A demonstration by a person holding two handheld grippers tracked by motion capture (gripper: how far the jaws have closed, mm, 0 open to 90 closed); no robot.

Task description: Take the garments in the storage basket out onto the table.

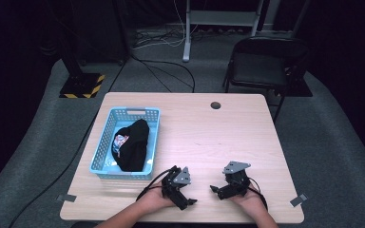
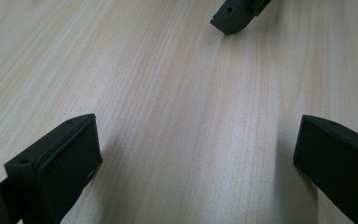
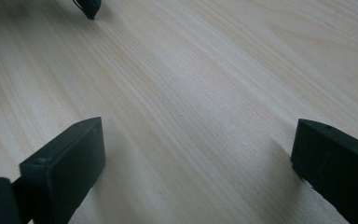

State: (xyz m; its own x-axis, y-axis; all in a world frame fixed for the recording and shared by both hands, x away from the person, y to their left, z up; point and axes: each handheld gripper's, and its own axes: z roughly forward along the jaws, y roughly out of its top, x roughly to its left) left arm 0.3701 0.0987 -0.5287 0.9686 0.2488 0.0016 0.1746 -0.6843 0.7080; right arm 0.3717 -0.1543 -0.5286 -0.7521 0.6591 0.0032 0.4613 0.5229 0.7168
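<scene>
Nearest the person, both hands rest at the six o'clock edge of the tabletop [image 1: 218,137], each holding a gripper. The left gripper [image 1: 186,199] sits at about seven o'clock of the table's centre, its fingers [image 2: 63,158] spread wide with nothing between them but bare wood. The right gripper [image 1: 217,191] lies just beside it at about five o'clock, its fingers [image 3: 70,158] likewise released and empty; the two tools point toward each other, and a tip of each shows at the top of the other's gripper view.

Farther off, at roughly ten o'clock from the left gripper, stands a light blue plastic basket [image 1: 105,137]. Inside it lies a bundle of black cloth [image 1: 134,145], with a small patterned item [image 1: 120,141] tucked against its left side. The cloth is well apart from both sets of fingers and nearer the left ones.

The likely risks: a reach over the basket's near wall could catch the rim and drag or tip the light basket, and a pinch on the soft cloth could gather only a fold, or pull the patterned piece along.

Beyond the table stands a dark folding chair [image 1: 266,61].
</scene>
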